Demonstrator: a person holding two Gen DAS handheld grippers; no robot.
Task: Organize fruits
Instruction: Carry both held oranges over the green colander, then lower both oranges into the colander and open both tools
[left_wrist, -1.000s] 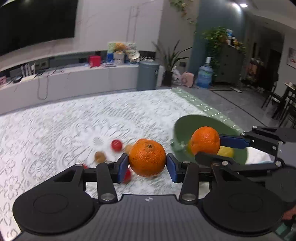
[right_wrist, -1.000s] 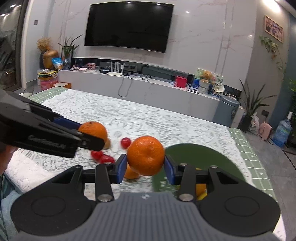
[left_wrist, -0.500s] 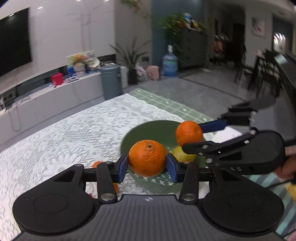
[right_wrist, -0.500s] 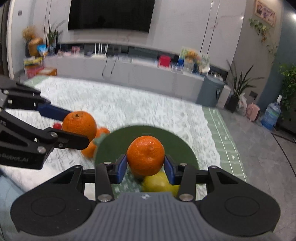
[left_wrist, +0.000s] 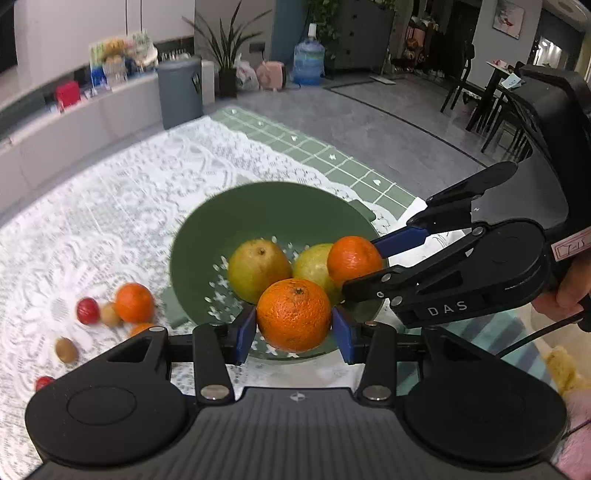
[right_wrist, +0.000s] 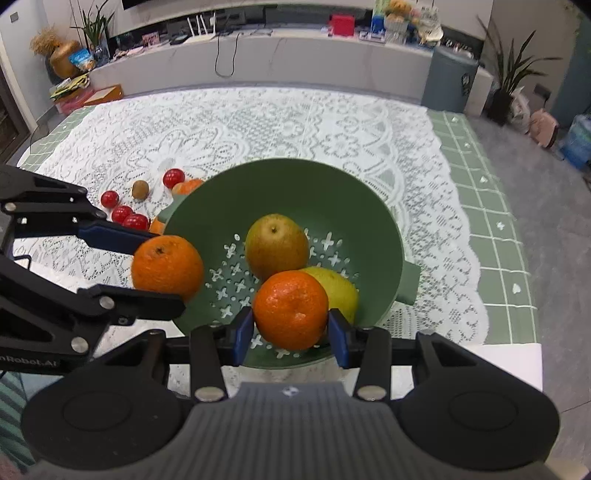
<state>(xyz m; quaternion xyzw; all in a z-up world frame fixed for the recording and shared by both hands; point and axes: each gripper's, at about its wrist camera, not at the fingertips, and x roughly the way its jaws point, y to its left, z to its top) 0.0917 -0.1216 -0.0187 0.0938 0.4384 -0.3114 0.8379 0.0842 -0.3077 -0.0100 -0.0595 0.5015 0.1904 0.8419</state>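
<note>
My left gripper (left_wrist: 294, 330) has its blue pads pressed on either side of a large orange (left_wrist: 293, 319) with a pitted skin and a small green stem scar on top, and I hold it over the near rim of the green colander bowl (left_wrist: 221, 229). My right gripper (right_wrist: 291, 328) is likewise clamped on a smaller, smoother, glossy orange (right_wrist: 290, 309), held above the bowl's near side. Inside the bowl, whose floor is pierced with cross-shaped holes, two yellow-green pears (right_wrist: 277, 245) lie side by side, one with its stem end up. Left out on the cloth just beside the bowl are red cherry tomatoes (right_wrist: 122, 213), a small brown fruit (right_wrist: 140, 189) and another orange (left_wrist: 134, 302). On the side of the right gripper I can read the letters "DAS" in the left wrist view; on the left gripper's body, seen from the right wrist, part of a word ending "Robot.AI" shows. The table wears a white lace cloth (right_wrist: 295, 125) over a pale green checked one (right_wrist: 491, 192). Beyond it stand a long low cabinet (right_wrist: 258, 62), a grey bin (right_wrist: 448, 81), potted plants and a blue water bottle (left_wrist: 309, 61) on a grey floor.
</note>
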